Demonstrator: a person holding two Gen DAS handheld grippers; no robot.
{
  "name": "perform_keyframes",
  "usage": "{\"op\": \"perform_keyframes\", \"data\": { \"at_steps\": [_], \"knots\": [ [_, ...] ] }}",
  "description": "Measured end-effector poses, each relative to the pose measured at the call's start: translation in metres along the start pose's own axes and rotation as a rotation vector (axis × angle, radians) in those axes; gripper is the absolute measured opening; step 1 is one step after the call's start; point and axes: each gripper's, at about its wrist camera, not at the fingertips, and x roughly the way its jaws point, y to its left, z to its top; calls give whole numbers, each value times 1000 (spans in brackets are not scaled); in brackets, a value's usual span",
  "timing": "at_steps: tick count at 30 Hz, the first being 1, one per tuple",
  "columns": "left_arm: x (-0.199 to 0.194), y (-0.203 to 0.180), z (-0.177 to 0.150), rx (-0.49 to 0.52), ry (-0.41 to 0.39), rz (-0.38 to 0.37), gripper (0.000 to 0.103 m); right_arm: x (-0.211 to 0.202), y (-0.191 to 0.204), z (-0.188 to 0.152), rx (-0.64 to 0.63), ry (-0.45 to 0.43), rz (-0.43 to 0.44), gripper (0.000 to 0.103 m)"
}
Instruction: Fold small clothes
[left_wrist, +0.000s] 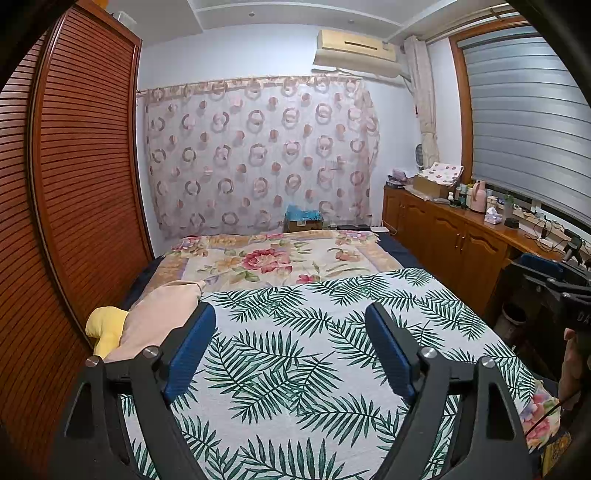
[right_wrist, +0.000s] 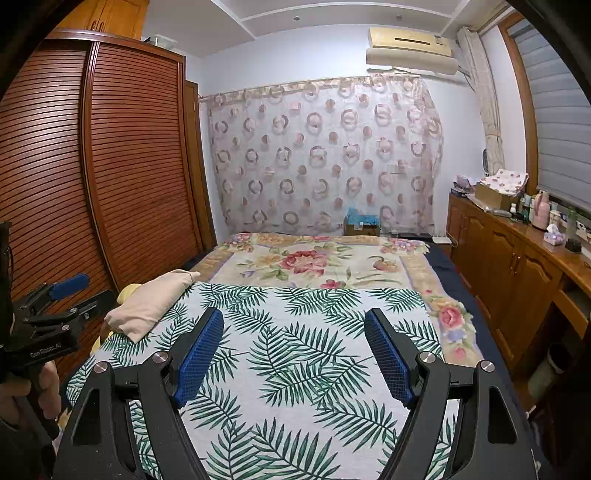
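A beige garment (left_wrist: 159, 314) lies bunched at the left edge of the bed, on a white cloth with green palm leaves (left_wrist: 295, 350). A yellow garment (left_wrist: 105, 328) lies beside it, partly under it. My left gripper (left_wrist: 290, 314) is open and empty above the leaf cloth, just right of the beige garment. In the right wrist view the beige garment (right_wrist: 151, 306) lies to the left, and the yellow garment (right_wrist: 127, 291) peeks out behind it. My right gripper (right_wrist: 293, 319) is open and empty above the leaf cloth (right_wrist: 295, 362). The left gripper (right_wrist: 55, 314) shows at the far left.
A floral blanket (left_wrist: 273, 258) covers the far half of the bed. A slatted wooden wardrobe (left_wrist: 74, 166) stands along the left. A wooden cabinet (left_wrist: 454, 236) with bottles and boxes runs along the right under a window blind. A patterned curtain (left_wrist: 258, 155) hangs behind.
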Motion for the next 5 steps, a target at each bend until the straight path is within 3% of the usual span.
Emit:
{"op": "perform_keyframes", "data": {
  "at_steps": [5],
  "knots": [
    [0, -1, 0, 1, 1, -1, 83, 0, 0, -1, -1, 0, 0, 80]
  ]
}}
